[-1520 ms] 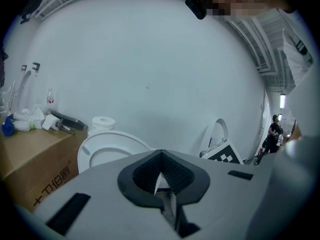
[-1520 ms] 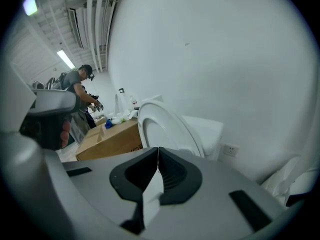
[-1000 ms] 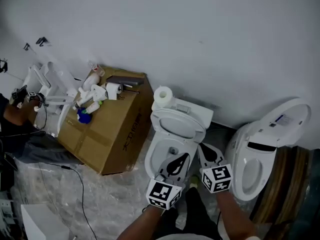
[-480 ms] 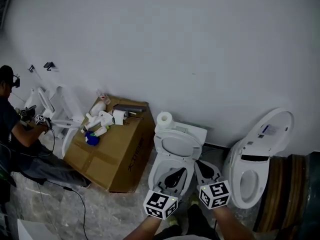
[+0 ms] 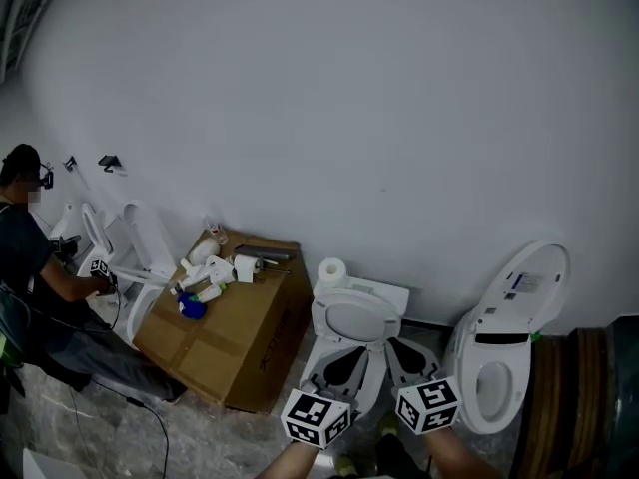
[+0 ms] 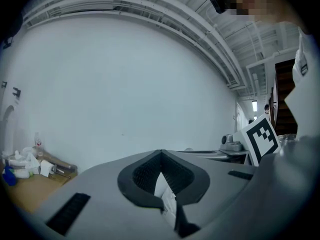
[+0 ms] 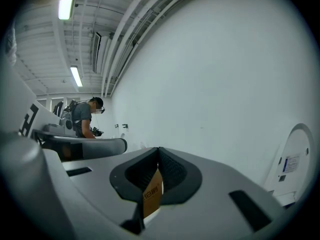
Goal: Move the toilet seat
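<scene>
Clearly, the two jaws of the left gripper (image 6: 160,153) stand together, their tips meeting, and they clamp nothing; only a bit of something white shows through the slot behind the tips. The jaws of the right gripper (image 7: 158,150) are also closed tip to tip and empty, and through their slot a piece of brown cardboard with print is visible behind. Both grippers look toward the plain white wall (image 5: 349,118).

From the head view, the two grippers sit side by side at the bottom edge, just in front of the middle toilet. The toilet seat (image 5: 356,319) appears lifted and leans back toward the tank (image 5: 381,295); in the gripper views neither gripper touches it. A paper roll (image 5: 331,270) stands on the left end of the tank.

Left of this toilet lies a cardboard box (image 5: 235,352), tilted, with several small white things and one blue thing (image 5: 190,307) on its top. To the right is a second toilet (image 5: 489,367) with its lid raised. Far to the left a person (image 5: 30,257) in dark clothes bends over another white toilet near the wall.
</scene>
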`<state>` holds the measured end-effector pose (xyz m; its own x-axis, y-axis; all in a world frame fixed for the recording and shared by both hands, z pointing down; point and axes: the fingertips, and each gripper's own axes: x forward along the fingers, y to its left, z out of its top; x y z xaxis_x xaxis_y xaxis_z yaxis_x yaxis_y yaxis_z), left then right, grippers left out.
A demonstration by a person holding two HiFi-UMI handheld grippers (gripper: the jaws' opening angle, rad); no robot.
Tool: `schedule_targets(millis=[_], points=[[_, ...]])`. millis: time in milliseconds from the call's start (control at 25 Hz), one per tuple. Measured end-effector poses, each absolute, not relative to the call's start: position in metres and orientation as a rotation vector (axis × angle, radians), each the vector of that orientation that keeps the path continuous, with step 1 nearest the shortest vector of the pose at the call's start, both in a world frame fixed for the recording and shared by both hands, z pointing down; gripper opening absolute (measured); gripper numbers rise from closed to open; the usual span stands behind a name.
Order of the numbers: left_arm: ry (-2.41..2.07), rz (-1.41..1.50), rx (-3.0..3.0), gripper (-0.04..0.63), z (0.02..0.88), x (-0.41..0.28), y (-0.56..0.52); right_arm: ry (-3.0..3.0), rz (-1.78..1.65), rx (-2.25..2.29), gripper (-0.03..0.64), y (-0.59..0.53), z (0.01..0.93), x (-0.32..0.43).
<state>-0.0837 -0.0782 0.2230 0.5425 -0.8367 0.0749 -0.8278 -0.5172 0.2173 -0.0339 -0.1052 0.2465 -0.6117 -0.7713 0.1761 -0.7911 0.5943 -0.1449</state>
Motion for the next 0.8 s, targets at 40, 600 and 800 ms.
schedule_targets(millis=[40, 600, 800], points=[[-1.399, -0.059, 2.561, 0.009, 0.219, -0.084, -0.075, -2.722, 0.312, 1.34, 0.017, -0.102, 0.242, -0.035], [-1.413, -0.101, 2.627, 0.009, 0.184, -0.092, -0.052, -2.729, 0.235, 1.354, 0.015, -0.081, 0.211, -0.049], [-1.428, -0.109, 2.621, 0.009, 0.183, -0.098, -0.047, -2.729, 0.215, 1.345, 0.015, -0.075, 0.21, -0.054]])
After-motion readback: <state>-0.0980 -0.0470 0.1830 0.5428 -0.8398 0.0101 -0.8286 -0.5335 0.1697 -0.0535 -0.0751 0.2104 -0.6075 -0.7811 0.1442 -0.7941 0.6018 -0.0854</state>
